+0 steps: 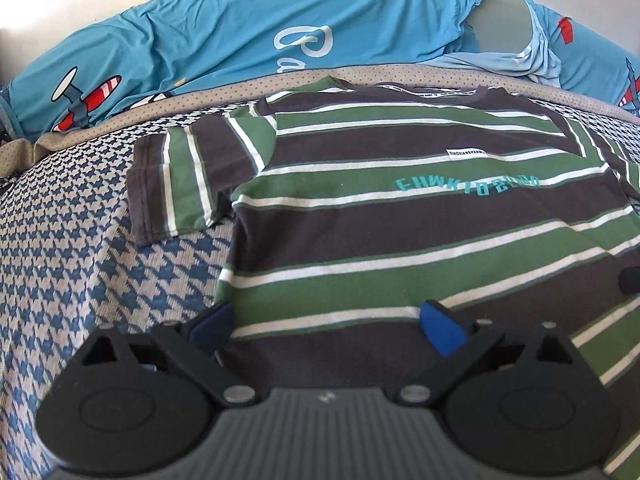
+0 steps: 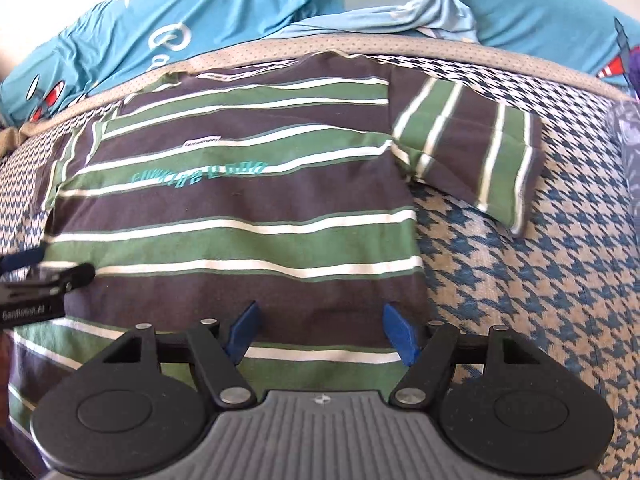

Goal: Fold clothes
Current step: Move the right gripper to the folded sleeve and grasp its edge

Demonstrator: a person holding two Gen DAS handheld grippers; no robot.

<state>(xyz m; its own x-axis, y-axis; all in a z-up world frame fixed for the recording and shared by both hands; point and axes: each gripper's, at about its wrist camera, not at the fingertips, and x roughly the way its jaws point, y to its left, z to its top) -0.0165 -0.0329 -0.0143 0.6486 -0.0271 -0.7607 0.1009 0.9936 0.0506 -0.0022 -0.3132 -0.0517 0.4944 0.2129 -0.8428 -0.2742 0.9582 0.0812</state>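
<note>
Houndstooth bedcover (image 1: 80,248), blue and tan, carries everything. Behind the striped T-shirt (image 1: 400,208) lies a bright blue quilt (image 1: 240,28) with aeroplane prints. That T-shirt, green, brown and white, lies spread flat on the bedcover, sleeves out. Left gripper (image 1: 326,326) hangs over the T-shirt's left hem corner, jaws wide, clasping nothing. Right gripper (image 2: 322,330) hangs above its right hem, jaws parted, pads clear of cloth.

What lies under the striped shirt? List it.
The shirt lies flat on a houndstooth cover, which shows along both its sides and past both sleeves. What the cover looks like beneath the shirt itself is hidden.
</note>
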